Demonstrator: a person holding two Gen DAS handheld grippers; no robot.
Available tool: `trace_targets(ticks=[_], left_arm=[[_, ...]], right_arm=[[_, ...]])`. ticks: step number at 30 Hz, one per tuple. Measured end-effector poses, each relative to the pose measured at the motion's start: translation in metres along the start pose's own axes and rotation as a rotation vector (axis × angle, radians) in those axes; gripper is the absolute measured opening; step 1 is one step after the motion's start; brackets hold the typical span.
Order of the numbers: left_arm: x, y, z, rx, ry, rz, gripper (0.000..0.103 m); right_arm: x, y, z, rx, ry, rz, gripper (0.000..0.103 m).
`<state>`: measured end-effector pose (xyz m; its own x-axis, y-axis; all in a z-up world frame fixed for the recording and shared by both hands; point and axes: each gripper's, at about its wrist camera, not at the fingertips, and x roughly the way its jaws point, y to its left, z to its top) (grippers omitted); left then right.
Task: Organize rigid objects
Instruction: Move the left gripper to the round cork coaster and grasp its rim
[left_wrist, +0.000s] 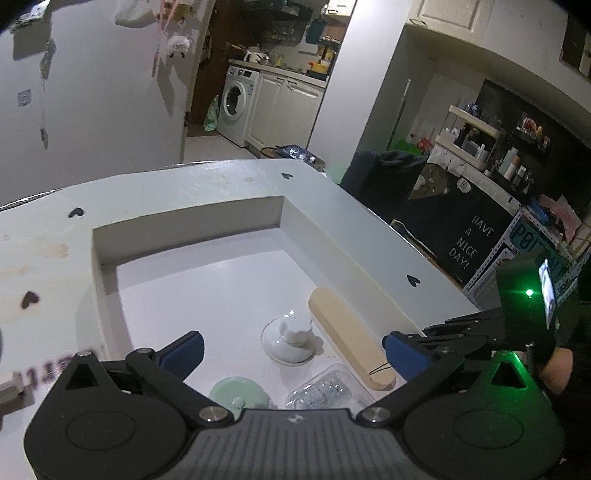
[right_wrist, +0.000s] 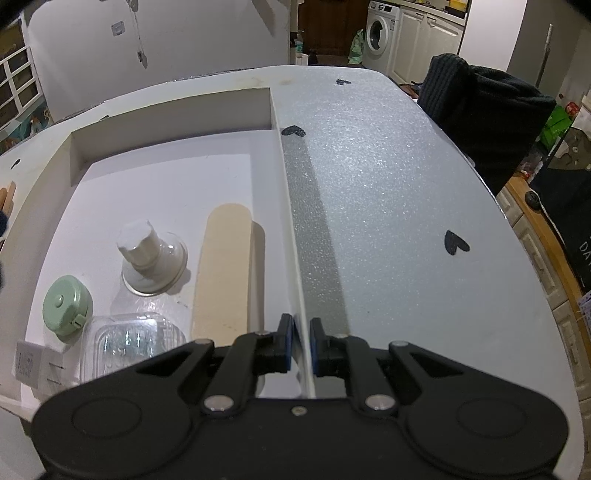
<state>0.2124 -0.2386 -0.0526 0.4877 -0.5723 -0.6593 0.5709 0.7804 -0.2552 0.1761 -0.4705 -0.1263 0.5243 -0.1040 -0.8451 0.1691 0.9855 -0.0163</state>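
Left gripper hangs spread wide, empty, at lower centre over the recessed tray; inside lie a wooden stick, suction cup, green disc (partly hidden). Right gripper nearly clenched, straddling the tray's wall

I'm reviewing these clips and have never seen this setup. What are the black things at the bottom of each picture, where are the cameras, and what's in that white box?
Each picture comes from a camera mounted on a handheld gripper, looking out along its two fingers. The left gripper is open and holds nothing. The right gripper has its fingers close on either side of the white tray's wall. In the tray lie a long beige case, a white suction-cup piece, a green round tape measure, a clear plastic box and a white plug adapter.
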Motion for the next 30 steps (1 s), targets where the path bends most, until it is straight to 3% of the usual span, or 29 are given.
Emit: trace_targets(ticks=[11, 30], left_arm=[[-0.037, 0.032, -0.016, -0.063, -0.05, 0.103, 0.103], [-0.081, 0.139, -0.048, -0.299, -0.089, 0.349, 0.103]], right_arm=[[0.0, -0.001, -0.001, 0.005, -0.003, 0.0, 0.011], [0.0, -0.001, -0.001, 0.007, -0.003, -0.004, 0.011]])
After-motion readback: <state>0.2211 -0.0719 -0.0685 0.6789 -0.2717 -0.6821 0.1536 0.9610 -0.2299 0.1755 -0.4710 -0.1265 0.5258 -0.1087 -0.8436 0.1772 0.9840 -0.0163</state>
